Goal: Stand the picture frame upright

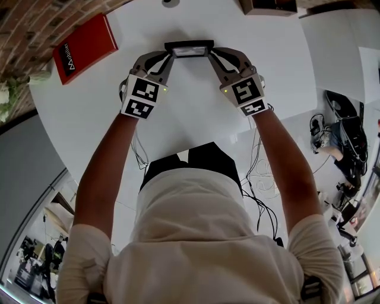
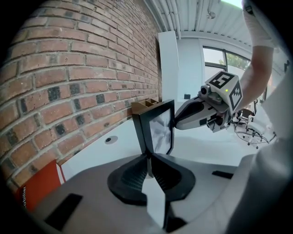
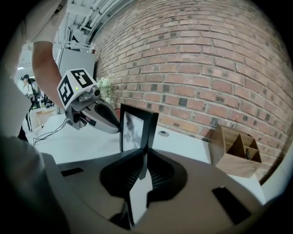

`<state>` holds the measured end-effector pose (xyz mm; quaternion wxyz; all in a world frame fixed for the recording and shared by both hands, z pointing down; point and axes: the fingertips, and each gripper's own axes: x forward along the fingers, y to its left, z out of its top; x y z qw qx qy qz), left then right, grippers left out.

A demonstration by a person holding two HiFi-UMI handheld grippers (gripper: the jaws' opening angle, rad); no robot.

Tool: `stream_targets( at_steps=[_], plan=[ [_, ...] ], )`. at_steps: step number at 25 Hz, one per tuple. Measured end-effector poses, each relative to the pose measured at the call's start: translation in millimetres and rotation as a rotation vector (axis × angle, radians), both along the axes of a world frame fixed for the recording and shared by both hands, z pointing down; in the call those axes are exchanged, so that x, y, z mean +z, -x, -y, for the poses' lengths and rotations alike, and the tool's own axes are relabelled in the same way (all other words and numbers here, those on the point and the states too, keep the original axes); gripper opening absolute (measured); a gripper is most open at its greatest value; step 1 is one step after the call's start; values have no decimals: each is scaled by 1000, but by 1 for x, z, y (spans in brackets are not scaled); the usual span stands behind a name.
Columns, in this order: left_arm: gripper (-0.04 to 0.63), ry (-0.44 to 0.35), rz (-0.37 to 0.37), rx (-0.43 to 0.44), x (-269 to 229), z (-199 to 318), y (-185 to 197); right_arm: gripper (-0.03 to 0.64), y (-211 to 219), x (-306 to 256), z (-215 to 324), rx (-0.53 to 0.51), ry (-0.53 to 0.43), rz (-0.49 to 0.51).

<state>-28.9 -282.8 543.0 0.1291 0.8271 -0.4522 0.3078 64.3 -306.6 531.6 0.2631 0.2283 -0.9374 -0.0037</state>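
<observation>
Picture frame [image 1: 189, 49] held upright.
Left tool [image 1: 170, 55] clamps its nine o'clock edge, right tool [image 1: 209, 54] the three o'clock edge.

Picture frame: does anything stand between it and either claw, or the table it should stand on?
Nothing visible does: the left claw and right claw each clamp a side edge of the picture frame above the white table; the red box lies well apart.

Head view's top edge cuts off the wooden organiser [image 1: 268, 6] — only its near edge shows. The person's torso [image 1: 196, 237] hides the near worktop [image 1: 196, 113]. Glass of the picture frame [image 2: 155, 128] — image too blurred to tell.
</observation>
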Motion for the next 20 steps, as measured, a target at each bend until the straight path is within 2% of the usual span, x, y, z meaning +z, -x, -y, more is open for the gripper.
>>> stream_targets(
  at_steps=[9, 20],
  plan=[
    [26, -8, -11, 14, 1, -5, -2, 32, -2, 5, -7, 0, -14, -5],
    [34, 8, -42, -8, 1, -6, -2, 32, -4, 5, -7, 20, 1, 19]
  ],
)
